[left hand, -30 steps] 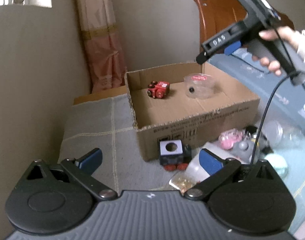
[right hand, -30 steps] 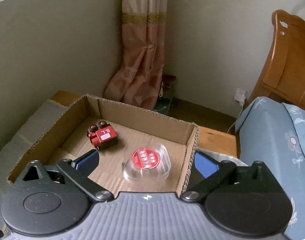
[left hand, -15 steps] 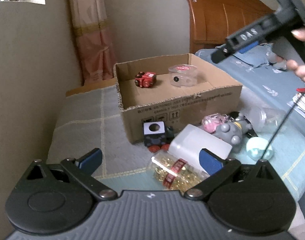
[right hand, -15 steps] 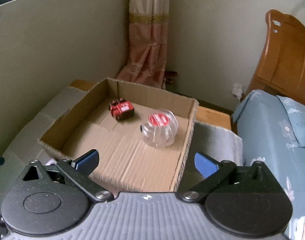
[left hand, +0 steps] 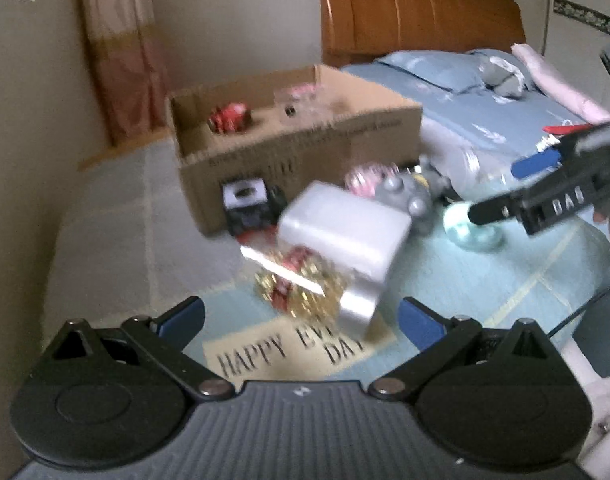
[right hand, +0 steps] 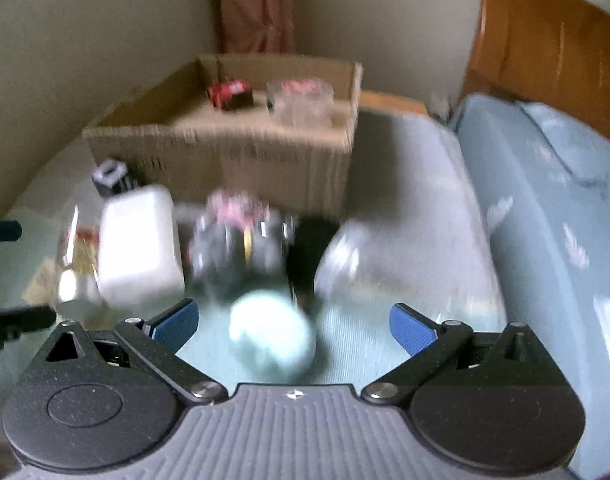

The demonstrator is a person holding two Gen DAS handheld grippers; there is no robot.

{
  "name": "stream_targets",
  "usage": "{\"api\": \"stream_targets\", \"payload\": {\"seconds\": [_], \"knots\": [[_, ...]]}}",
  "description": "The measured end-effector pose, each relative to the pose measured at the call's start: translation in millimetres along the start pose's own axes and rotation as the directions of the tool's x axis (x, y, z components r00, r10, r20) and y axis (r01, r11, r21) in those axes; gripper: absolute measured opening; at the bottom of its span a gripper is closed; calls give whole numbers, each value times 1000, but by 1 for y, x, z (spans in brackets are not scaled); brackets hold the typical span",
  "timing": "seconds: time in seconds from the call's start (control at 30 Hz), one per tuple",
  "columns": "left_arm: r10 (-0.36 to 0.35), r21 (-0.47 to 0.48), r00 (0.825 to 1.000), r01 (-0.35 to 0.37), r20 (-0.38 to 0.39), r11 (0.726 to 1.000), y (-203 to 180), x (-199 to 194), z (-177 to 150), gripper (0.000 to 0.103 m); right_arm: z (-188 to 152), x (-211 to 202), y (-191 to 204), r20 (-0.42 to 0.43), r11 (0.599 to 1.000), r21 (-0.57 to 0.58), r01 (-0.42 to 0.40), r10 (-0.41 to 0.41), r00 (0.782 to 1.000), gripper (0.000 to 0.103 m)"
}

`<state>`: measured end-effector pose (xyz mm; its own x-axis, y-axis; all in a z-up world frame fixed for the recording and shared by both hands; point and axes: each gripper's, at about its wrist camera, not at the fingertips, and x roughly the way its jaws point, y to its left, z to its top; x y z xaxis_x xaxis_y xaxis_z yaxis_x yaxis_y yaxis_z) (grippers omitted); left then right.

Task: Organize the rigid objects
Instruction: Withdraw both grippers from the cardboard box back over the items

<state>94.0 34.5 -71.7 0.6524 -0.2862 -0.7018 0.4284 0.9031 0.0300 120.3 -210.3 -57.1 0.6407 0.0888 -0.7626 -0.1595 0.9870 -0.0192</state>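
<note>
Having left the box [right hand: 225,148], R claw [right hand: 293,322] hangs wide open, empty, above pale ball [right hand: 273,336]; L claw [left hand: 301,318] open, empty.

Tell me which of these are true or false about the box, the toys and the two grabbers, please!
1. The red toy car sits inside the cardboard box. True.
2. The clear jar lies outside the box. False: it is inside, beside the red toy car.
3. The right gripper is open, with the pale green ball just ahead between its fingers. True.
4. The left gripper is squeezing the white container. False: it is open and holds nothing.
5. The box is empty. False: two things are in it.
</note>
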Motion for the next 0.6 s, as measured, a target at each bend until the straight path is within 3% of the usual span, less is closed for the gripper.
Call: {"api": "stream_targets", "payload": {"seconds": [0.27, 0.6], "knots": [[-44, 11, 995, 45, -86, 999, 6, 28, -18, 102, -31, 13, -4, -50, 999, 30, 14, -13, 999, 103], [-104, 65, 993, 108, -63, 992, 18, 44, -4, 103, -35, 17, -2, -35, 1000, 11, 15, -15, 999, 103]]}}
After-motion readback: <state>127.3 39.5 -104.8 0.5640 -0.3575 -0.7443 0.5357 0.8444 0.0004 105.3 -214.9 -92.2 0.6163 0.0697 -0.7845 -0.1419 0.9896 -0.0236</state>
